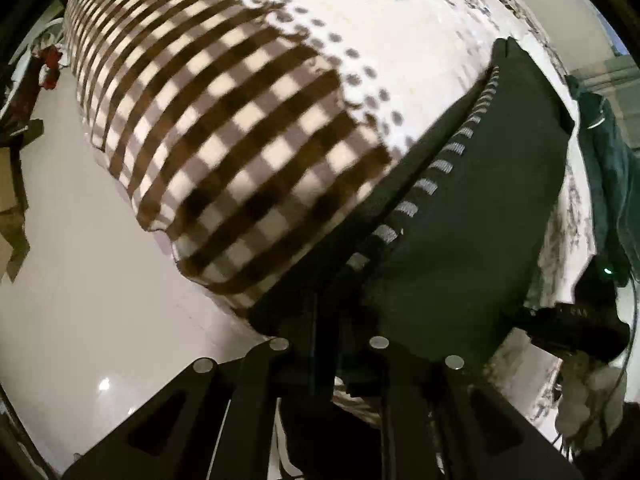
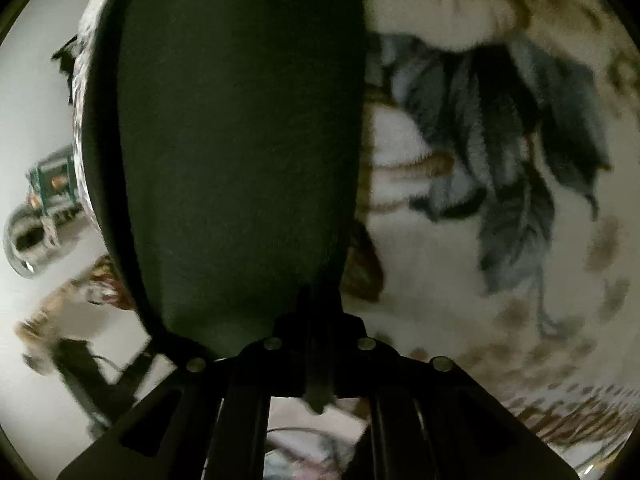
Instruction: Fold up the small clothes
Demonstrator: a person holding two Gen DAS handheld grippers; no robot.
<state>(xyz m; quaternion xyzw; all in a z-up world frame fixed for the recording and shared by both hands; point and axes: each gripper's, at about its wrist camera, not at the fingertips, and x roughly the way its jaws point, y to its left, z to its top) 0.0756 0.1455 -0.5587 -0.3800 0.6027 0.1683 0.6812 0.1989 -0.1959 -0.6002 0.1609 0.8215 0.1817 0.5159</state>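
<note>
A small black garment (image 1: 472, 216) with a row of grey stitched bars along one edge lies over a white blanket. My left gripper (image 1: 328, 320) is shut on the garment's near edge. In the right wrist view the same black garment (image 2: 240, 140) fills the centre, stretched up from my right gripper (image 2: 316, 320), which is shut on its lower edge. The fingertips of both grippers are hidden in the cloth.
The blanket (image 1: 224, 132) has a brown check part, dots and a blue-grey leaf print (image 2: 500, 140). A dark green cloth (image 1: 612, 168) hangs at the right. A pale floor (image 1: 80, 280) lies to the left. A silver pot (image 2: 28, 236) and small clutter sit at the left.
</note>
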